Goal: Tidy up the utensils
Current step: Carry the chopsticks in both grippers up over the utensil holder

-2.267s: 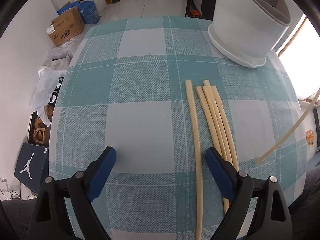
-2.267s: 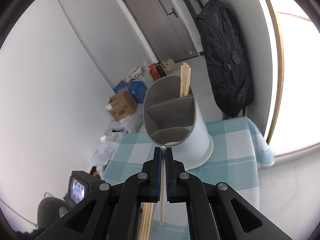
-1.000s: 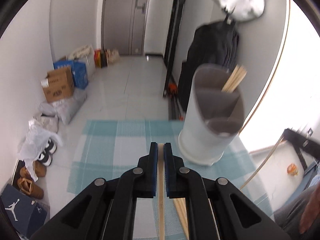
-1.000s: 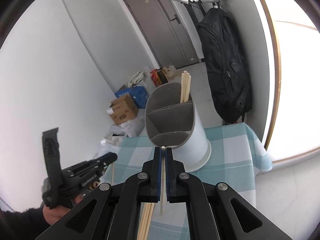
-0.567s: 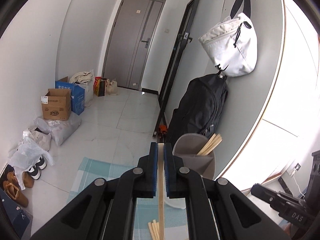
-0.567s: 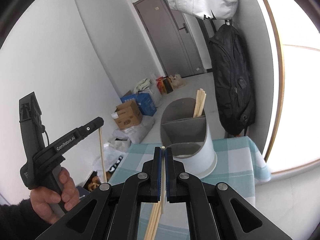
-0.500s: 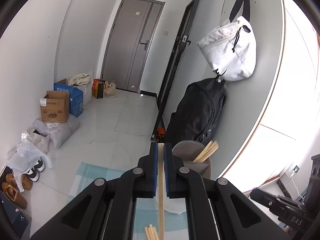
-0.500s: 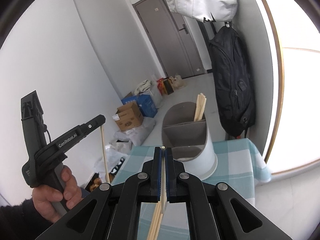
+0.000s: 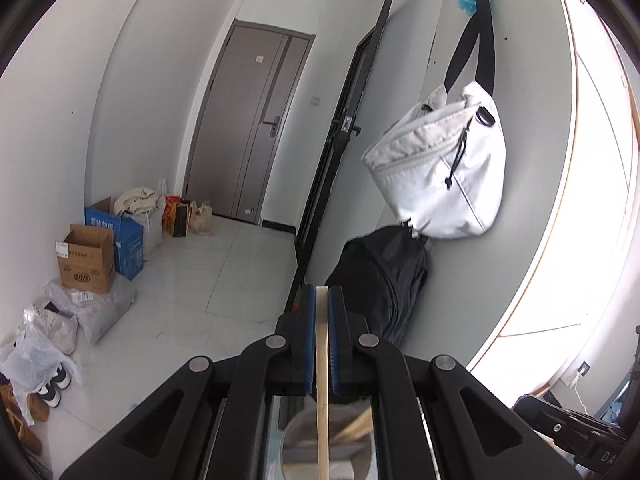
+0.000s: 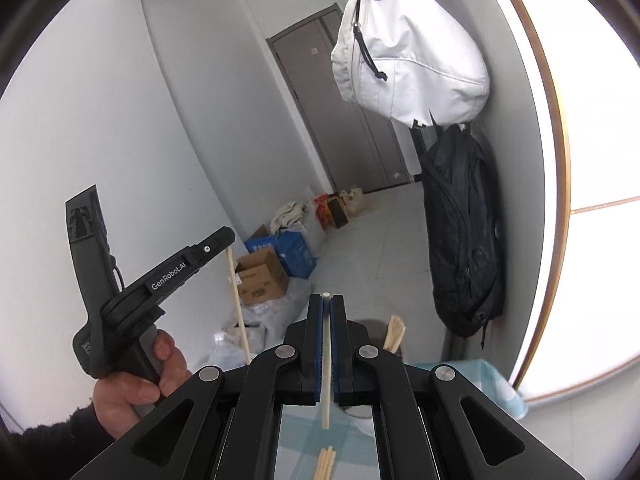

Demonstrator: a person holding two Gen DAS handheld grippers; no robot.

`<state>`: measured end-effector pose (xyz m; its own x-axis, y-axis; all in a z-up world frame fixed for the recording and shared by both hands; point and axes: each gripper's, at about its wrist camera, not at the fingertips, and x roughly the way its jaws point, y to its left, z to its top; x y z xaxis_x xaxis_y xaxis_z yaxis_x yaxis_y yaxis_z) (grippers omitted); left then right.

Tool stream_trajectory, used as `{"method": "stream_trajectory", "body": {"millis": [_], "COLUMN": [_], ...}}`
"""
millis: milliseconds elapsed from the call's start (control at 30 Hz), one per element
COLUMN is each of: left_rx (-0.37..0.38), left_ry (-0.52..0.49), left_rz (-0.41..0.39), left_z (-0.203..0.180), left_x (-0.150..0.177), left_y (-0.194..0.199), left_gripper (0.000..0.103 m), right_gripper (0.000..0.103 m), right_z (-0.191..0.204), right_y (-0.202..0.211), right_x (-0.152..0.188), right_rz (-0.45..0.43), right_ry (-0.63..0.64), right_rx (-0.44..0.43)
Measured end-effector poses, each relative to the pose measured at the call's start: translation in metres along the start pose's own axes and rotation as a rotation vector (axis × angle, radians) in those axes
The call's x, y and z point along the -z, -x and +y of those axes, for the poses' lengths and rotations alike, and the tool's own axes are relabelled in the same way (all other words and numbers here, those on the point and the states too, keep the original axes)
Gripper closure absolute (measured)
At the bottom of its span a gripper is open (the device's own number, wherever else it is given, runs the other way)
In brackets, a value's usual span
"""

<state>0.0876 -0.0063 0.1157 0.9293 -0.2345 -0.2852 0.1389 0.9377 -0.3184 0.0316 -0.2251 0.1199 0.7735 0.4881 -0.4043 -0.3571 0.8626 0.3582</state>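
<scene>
My left gripper [image 9: 321, 294] is shut on a wooden chopstick [image 9: 322, 380] that hangs down over the grey utensil holder [image 9: 316, 446], where several chopsticks [image 9: 354, 426] lean. My right gripper [image 10: 327, 300] is shut on a pale chopstick [image 10: 327, 364] and is raised above the table. The right wrist view shows the left gripper [image 10: 224, 240] held high at left with its chopstick [image 10: 238, 300] hanging down. The holder's chopsticks [image 10: 394, 332] stick up just right of my right fingers. More chopsticks [image 10: 326, 462] lie on the checked tablecloth [image 10: 486, 380].
A white bag [image 9: 440, 176] and a black backpack [image 9: 384, 280] hang on the wall at right. Cardboard boxes [image 9: 86, 260], bags and shoes line the floor at left. A bright window [image 10: 600, 200] is at right.
My left gripper closed on a chopstick on the table, lifted it and tilted up over the holder. My right gripper also rose and tilted up, still holding its chopstick.
</scene>
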Motion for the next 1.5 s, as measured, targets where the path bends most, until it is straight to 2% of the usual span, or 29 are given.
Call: {"method": "stream_trajectory", "body": {"millis": [133,333,667,900,933,1067,1200,1500], "left_rx": [-0.012,-0.033,0.010,0.023,0.046,0.057,0.054,0.132], "left_ry": [-0.014,-0.039,-0.066,-0.150,-0.153,-0.161,-0.180,-0.216], "left_rz": [-0.025,-0.017,-0.005,-0.085,-0.075,-0.047,-0.063,-0.029], "left_z": [-0.003,0.001,0.013,0.006,0.006,0.005,0.005,0.001], "left_x": [-0.008,-0.006,0.014,0.034,0.036,0.045,0.047,0.055], "left_y": [-0.020,-0.052,-0.096,-0.092,-0.093,-0.094,-0.086,-0.074], "left_gripper": [0.101,0.101,0.101,0.101,0.101,0.101,0.101,0.101], "right_gripper": [0.100,0.100,0.100,0.100,0.100,0.100,0.100,0.100], "right_z": [-0.010,-0.021,-0.026,-0.032,-0.034,-0.040,-0.040,-0.034], "right_y": [-0.014,-0.042,-0.081,-0.102,-0.105,-0.115,-0.121,-0.125], "right_x": [-0.020,-0.041,-0.041,-0.026,-0.024,-0.014,-0.004,0.015], "right_rz": [-0.020,-0.020,0.005,0.032,0.036,0.071,0.102,0.147], "right_ry": [-0.012,-0.029,0.022,0.036,0.034,0.019,0.020,0.043], "right_rx": [0.014,0.025,0.057,0.045,0.043,0.036,0.031,0.029]}}
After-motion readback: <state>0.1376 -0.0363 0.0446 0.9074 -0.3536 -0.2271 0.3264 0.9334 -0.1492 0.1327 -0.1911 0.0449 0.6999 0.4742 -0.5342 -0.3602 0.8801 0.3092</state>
